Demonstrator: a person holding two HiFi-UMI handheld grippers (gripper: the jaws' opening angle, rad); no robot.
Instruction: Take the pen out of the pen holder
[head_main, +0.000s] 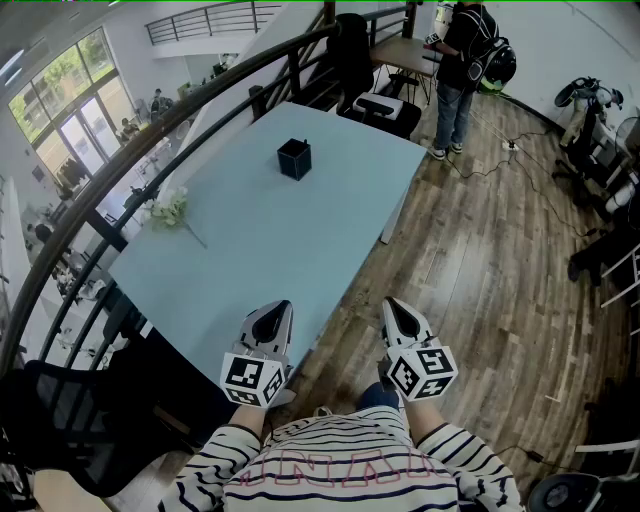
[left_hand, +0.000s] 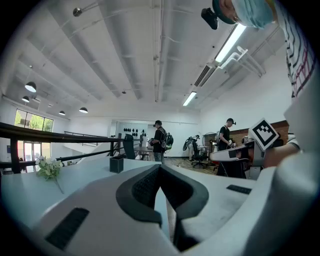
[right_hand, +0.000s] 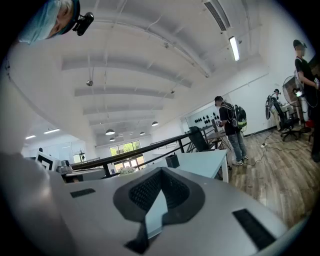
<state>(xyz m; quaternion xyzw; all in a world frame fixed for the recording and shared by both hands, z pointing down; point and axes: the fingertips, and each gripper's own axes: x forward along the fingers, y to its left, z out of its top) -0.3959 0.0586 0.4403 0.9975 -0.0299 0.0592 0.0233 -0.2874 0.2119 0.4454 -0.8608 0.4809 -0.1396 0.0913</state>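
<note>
A small black square pen holder (head_main: 294, 158) stands on the far half of the pale blue table (head_main: 300, 250); no pen shows in it from here. It appears small and distant in the left gripper view (left_hand: 116, 164) and in the right gripper view (right_hand: 172, 161). My left gripper (head_main: 272, 312) hovers over the table's near edge, shut with nothing between its fingers (left_hand: 160, 167). My right gripper (head_main: 397, 305) is beside it over the wooden floor just off the table's edge, also shut and empty (right_hand: 161, 171). Both point roughly level toward the holder.
A sprig of white flowers (head_main: 168, 208) lies near the table's left side. A dark railing (head_main: 150, 140) runs along the left. Black chairs (head_main: 385, 105) stand at the far end, and a person with a backpack (head_main: 462, 60) stands beyond. Cables cross the wooden floor (head_main: 500, 250).
</note>
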